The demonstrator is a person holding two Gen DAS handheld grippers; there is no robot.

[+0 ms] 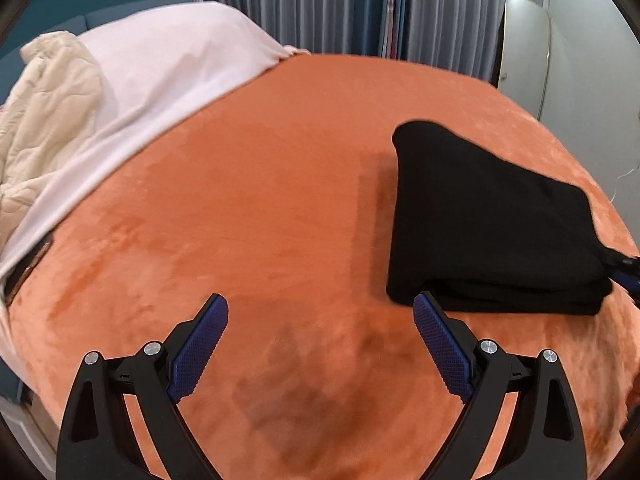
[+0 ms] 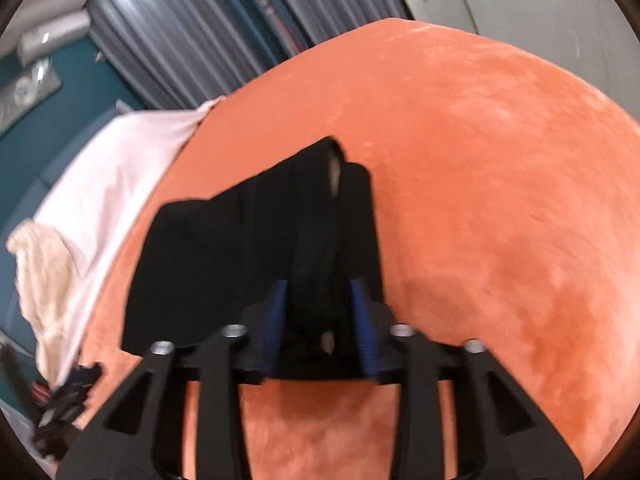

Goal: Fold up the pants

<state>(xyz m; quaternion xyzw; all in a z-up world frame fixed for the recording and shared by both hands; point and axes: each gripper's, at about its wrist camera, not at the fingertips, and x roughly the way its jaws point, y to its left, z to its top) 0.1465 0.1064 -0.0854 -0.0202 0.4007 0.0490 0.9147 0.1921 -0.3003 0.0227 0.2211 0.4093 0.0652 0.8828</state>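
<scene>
Bed (image 1: 280, 184): covered by an orange plush blanket, filling most of both views; carries the pants.
Pale sheet (image 1: 160, 64): spread over the far left part of the bed, edge meeting the orange blanket.
Cream quilt (image 1: 52, 112): bunched at the left edge, on top of the pale sheet.
Curtains (image 1: 304, 0): grey, pleated, hanging behind the bed.
Pants (image 1: 492, 220): black, folded into a thick stacked bundle, lying on the orange blanket to the right of the left gripper; layered edges visible along the near side.
Writing: none readable on the pants or the grippers; small marks on the wall unit in the right wrist view too blurred to read.
Left gripper (image 1: 320, 320): tilted downward over bare orange blanket; jaws spread wide with nothing between them; right blue pad just at the near left corner of the pants, contact not clear.
Right gripper (image 2: 320, 308): angled down at the pants from their near edge, view blurred; jaws part-way apart with a raised ridge of black cloth between the blue pads; whether the pads press on the cloth cannot be told.
Right gripper, seen from left wrist view: only a dark tip at the far right edge of the bundle.
</scene>
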